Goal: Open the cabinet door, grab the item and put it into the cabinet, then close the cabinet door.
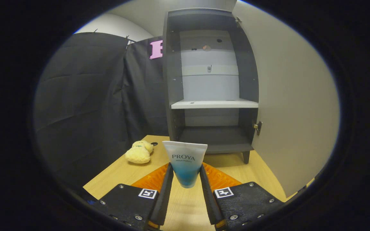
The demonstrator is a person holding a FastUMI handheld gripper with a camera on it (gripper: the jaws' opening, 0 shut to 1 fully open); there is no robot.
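Tongs (186,175) clamp upright tube (185,163), crimped end up.

1. A wooden table (124,173) is seen spreading across the lower middle of the scene, its pale grain lit evenly.
2. A yellow plush toy (139,152) is found lying on the table toward 9 o'clock from the table's middle, near its far left edge.
3. A small dark hole (154,144) is seen in the tabletop, just at 2 o'clock of the plush toy.
4. Black cloth (85,106) is hung behind the table at 10 o'clock.
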